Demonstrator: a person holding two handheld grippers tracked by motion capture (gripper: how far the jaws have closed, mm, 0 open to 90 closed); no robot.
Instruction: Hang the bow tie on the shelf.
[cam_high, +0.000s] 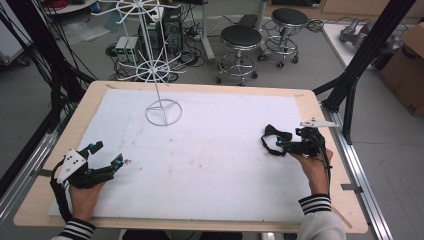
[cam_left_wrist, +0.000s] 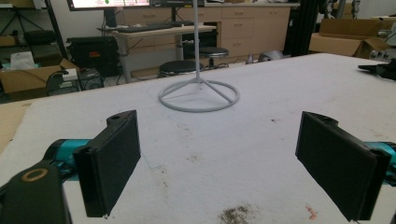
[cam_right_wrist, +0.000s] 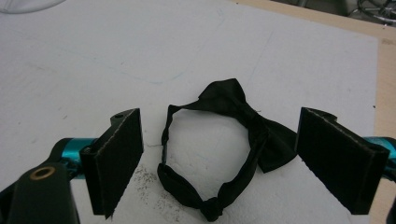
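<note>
My right tool (cam_right_wrist: 219, 161) stands with its jaws wide, one on each side of the black bow tie (cam_right_wrist: 233, 140), which lies flat on the white surface (cam_high: 210, 150) near its right edge (strap looped, bow toward the far side); I see no contact yet. My left tool (cam_left_wrist: 219, 163) is also wide open, low over bare cover, facing the white wire stand (cam_high: 163, 111).

No readable text, label, brand or number anywhere. Cardboard box (cam_high: 406, 67) at the right edge of the high view carries dark print, too small to make out. Monitor (cam_left_wrist: 110, 3) behind the worktop in the left gripper view shows blurred coloured marks, illegible.
</note>
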